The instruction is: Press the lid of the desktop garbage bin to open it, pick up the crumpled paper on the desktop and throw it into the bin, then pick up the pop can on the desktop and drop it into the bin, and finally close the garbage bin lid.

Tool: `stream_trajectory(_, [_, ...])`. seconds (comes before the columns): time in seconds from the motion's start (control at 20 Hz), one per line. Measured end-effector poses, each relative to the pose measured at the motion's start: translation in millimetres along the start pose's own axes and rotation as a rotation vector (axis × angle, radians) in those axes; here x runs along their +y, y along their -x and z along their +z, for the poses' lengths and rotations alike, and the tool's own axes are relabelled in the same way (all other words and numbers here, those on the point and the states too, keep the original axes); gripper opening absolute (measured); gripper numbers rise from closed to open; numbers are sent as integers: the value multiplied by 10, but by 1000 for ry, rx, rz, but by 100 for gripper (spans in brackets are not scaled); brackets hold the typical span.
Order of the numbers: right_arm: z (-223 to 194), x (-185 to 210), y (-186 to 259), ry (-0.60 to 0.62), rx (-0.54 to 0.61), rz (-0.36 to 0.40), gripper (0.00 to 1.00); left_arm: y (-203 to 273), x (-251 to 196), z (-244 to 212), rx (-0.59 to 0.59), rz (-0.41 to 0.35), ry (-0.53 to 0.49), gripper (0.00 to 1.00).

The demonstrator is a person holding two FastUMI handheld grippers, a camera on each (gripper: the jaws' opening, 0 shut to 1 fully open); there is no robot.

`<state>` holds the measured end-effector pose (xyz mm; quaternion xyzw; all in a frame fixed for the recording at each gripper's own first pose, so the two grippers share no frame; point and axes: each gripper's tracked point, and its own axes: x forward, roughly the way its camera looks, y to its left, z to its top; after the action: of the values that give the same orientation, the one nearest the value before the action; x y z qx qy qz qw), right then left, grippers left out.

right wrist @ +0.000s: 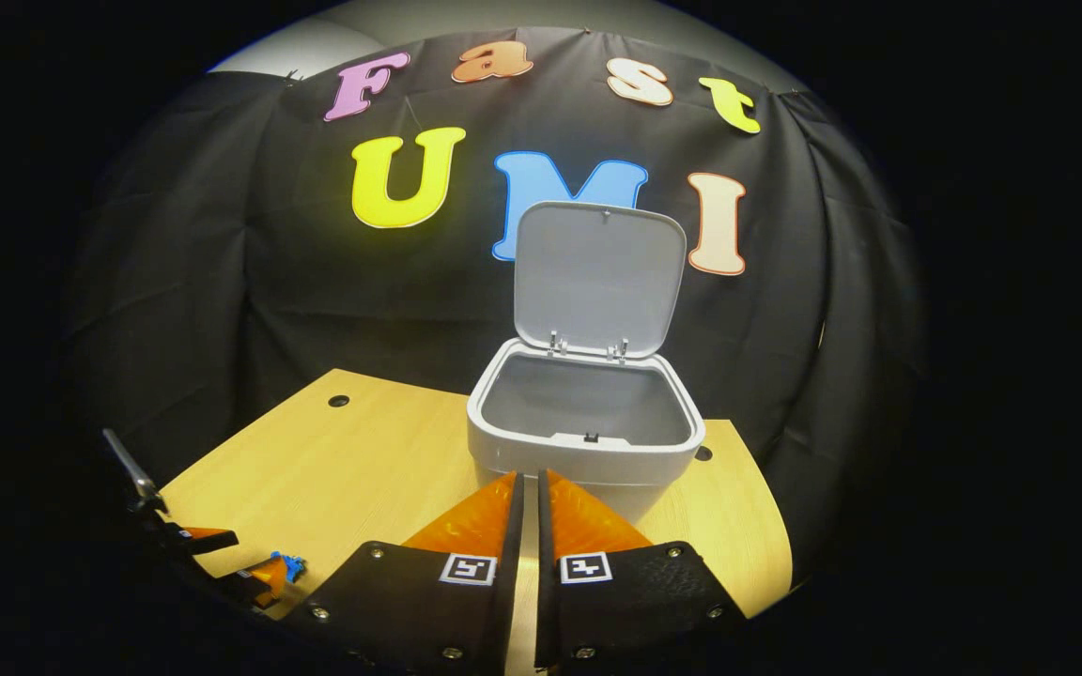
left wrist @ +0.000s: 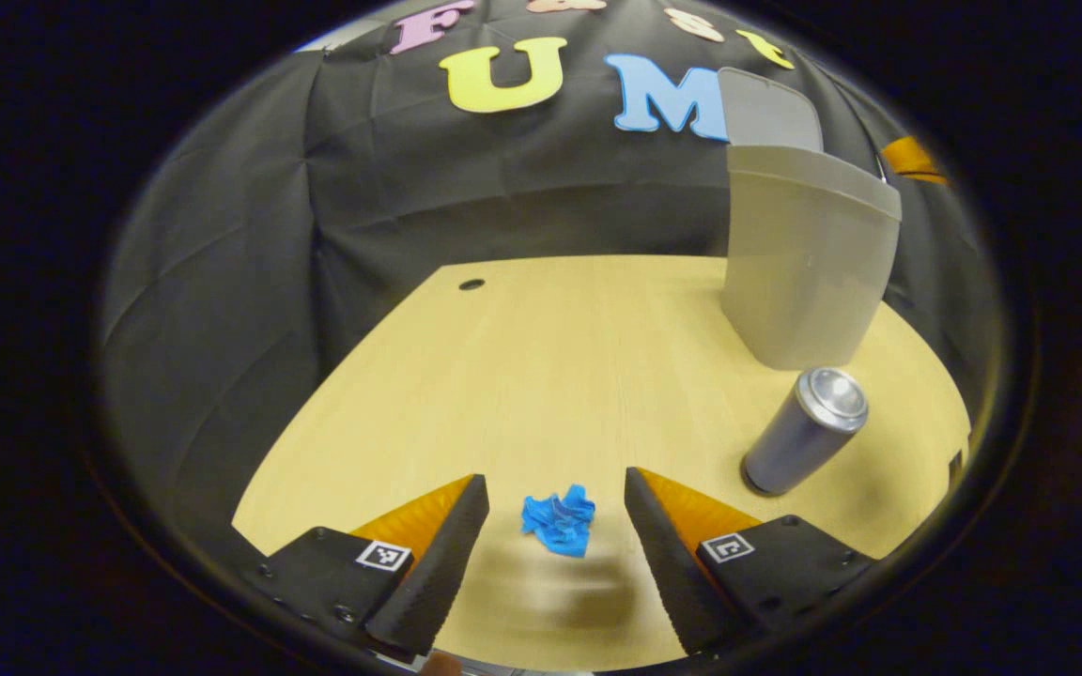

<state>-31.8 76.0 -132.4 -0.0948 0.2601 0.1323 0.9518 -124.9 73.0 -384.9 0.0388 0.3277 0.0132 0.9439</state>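
Note:
A blue crumpled paper (left wrist: 560, 521) lies on the wooden desktop (left wrist: 550, 357), between the fingers of my open left gripper (left wrist: 555, 479), which touch nothing. A silver pop can (left wrist: 804, 430) stands upright to the right of it. Behind the can is the grey bin (left wrist: 804, 272) with its lid (left wrist: 771, 108) raised. In the right gripper view the bin (right wrist: 588, 441) faces me with its lid (right wrist: 593, 282) upright and its inside bare. My right gripper (right wrist: 530, 477) is shut on nothing, just in front of the bin. The left gripper (right wrist: 250, 573) and the paper (right wrist: 289, 565) show at the lower left.
Black cloth walls close off the back and sides of the desk. A small round hole (left wrist: 471, 284) sits near the desk's far left corner. Bare desktop (right wrist: 334, 469) spreads left of the bin.

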Motion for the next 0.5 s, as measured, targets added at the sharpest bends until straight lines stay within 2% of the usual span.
stream_trajectory(0.1, [-32, -17, 36, 7, 11, -12, 11, -107, 45, -174, 44, 19, -10, 100])
stream_trajectory(0.15, [-41, -29, 51, 10, 15, -19, 11, -149, 51, -260, 62, 20, -11, 97])
stream_trajectory(0.2, [-54, -58, 87, 12, 22, -31, 11, -222, 25, -370, 90, 10, -3, 100])
stream_trajectory(0.25, [-70, -71, 105, 15, 26, -38, 11, -256, 23, -425, 102, 6, 1, 97])
stream_trajectory(0.35, [-106, -81, 126, 23, 37, -48, 11, -313, 41, -517, 131, 11, 9, 97])
stream_trajectory(0.4, [-129, -89, 146, 31, 44, -54, 11, -360, 42, -462, 108, 10, 18, 100])
stream_trajectory(0.5, [-162, -103, 156, 35, 53, -58, 11, -392, -31, -453, 112, -15, 51, 100])
